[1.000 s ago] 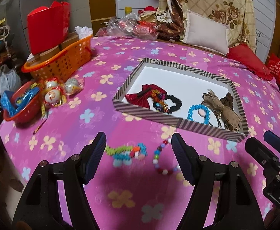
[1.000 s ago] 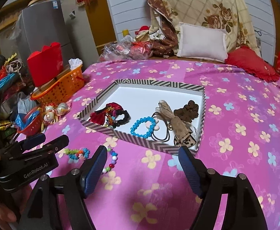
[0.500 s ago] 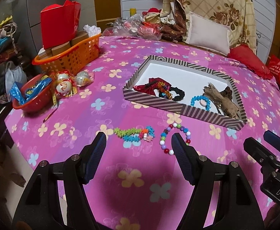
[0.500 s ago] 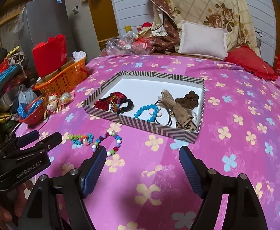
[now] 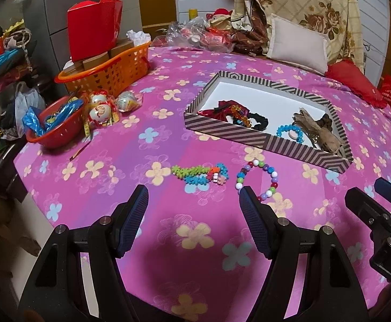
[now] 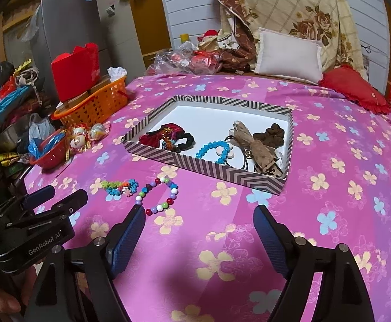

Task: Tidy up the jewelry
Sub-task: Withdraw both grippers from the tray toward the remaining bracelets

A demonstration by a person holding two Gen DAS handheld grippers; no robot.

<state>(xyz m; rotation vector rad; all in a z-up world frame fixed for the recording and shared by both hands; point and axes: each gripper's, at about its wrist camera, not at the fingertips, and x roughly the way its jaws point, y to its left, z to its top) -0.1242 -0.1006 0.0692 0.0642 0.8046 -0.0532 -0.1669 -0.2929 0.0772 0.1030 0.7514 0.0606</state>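
Both the left gripper [image 5: 192, 209] and right gripper [image 6: 198, 225] gape empty, the right's jaws having just widened; the multicoloured bead bracelet [image 5: 257, 178] ahead looks light, floppy, probably slippery, best pinched across one strand.

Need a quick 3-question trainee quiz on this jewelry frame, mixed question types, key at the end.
1. True or false: the multicoloured round-bead bracelet already lies inside the striped tray.
2. Multiple choice: the green-and-blue spiky bracelet lies (A) in the orange basket, (B) on the pink cloth beside the round-bead bracelet, (C) in the red bowl.
3. Fill in: the left claw and the right claw are both ____, with nothing between the pads.

Key: 1 false; 2 B; 3 open.
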